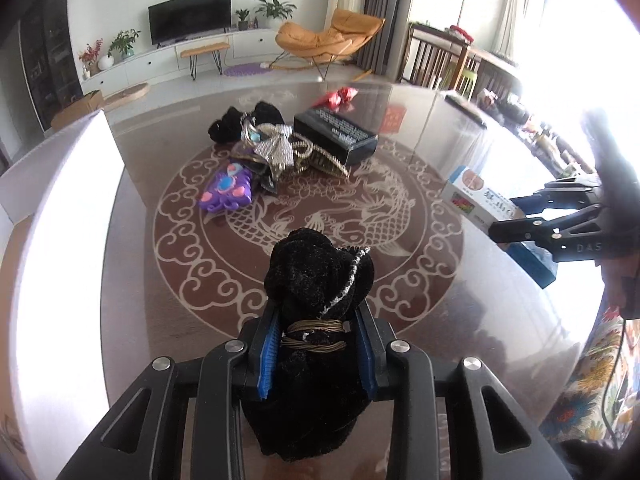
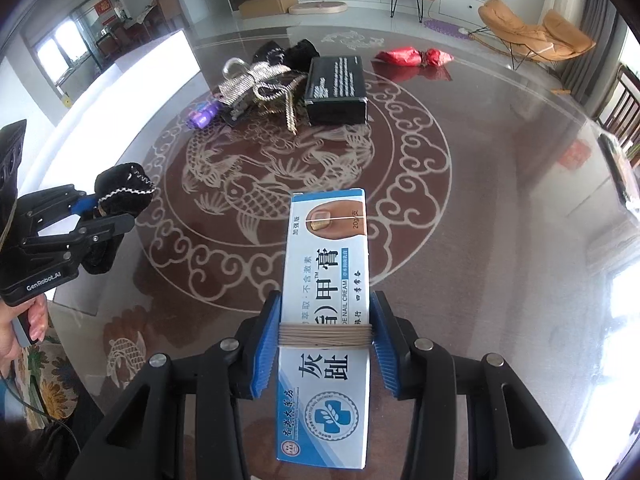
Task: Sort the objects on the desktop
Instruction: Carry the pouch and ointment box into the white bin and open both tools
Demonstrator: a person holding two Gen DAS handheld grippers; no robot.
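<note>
Velvet, black, soft drawstring pouch [image 1: 316,280] clamped mid-body between left gripper [image 1: 318,354] pads; light, stiff white-and-blue cardboard cream box [image 2: 326,308] pinched across narrow sides by right gripper [image 2: 326,340].

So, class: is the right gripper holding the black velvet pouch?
No: the right gripper is shut on the white and blue nail cream box, while the black velvet pouch sits in the left gripper.
</note>
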